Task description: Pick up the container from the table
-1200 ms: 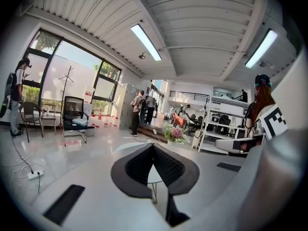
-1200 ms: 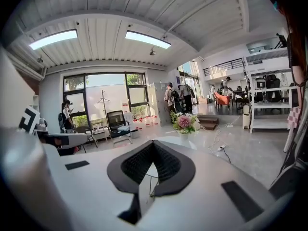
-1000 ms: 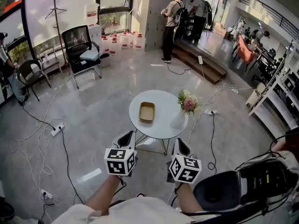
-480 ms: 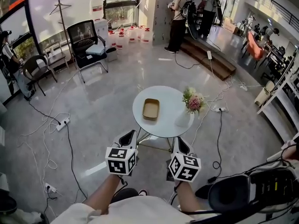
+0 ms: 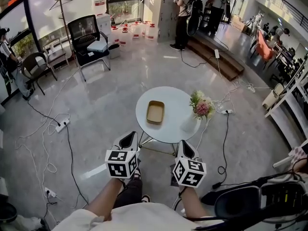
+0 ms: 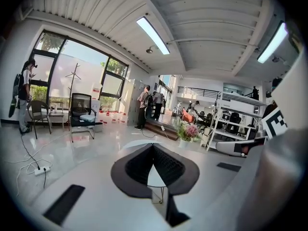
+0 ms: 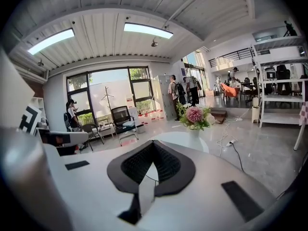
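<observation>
Head view shows the shallow tan container lying on the round white bench, left of centre and well apart from the vase of flowers at the bench's right side. The left claw and the right claw both hang short of the near rim. The left gripper view and the right gripper view show each with its tips pressed together and nothing between them. Nothing touches the container yet, so the step in hand looks like the approach.

To do it well, one claw should spread its jaws before it reaches the bench. It can then come in over the near rim and straddle one low wall of the container, not the whole tray. The left claw seems the better placed, since its path stays clear of the flowers. The grip should close firmly on the thin wall, and the lift should go straight up so the tray does not tip.

Against the frame a second ago, the bench and container sit slightly higher and further right in view. The people by the steps have slid to the top edge, and a dark trouser leg now shows between the arms. Both claws were just as empty and closed then.
</observation>
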A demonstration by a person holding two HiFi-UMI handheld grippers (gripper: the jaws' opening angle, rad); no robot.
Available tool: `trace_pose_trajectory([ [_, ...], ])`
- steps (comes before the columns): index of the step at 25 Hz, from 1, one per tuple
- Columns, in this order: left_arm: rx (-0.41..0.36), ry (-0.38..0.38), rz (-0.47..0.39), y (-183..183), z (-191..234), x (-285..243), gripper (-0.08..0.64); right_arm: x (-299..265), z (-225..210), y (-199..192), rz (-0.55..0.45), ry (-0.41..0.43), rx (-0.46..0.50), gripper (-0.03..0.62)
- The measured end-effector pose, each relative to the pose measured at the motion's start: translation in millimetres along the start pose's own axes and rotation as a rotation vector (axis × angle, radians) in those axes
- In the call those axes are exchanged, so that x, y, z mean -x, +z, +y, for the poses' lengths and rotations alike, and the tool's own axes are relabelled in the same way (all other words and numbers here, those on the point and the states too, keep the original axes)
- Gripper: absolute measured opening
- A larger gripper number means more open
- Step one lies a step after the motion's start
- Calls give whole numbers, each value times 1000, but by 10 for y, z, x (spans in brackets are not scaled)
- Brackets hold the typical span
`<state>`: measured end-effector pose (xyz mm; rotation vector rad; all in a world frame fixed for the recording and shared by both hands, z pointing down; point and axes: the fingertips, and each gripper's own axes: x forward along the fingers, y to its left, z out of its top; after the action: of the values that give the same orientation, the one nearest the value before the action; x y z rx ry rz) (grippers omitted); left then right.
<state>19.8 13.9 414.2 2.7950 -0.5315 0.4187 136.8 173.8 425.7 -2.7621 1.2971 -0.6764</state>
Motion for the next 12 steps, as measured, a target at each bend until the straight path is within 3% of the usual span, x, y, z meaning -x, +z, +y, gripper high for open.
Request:
trace_pose_trajectory([
  [12, 5, -17, -20, 312, 326, -708, 17, -782, 245, 391, -23, 45, 46, 25],
])
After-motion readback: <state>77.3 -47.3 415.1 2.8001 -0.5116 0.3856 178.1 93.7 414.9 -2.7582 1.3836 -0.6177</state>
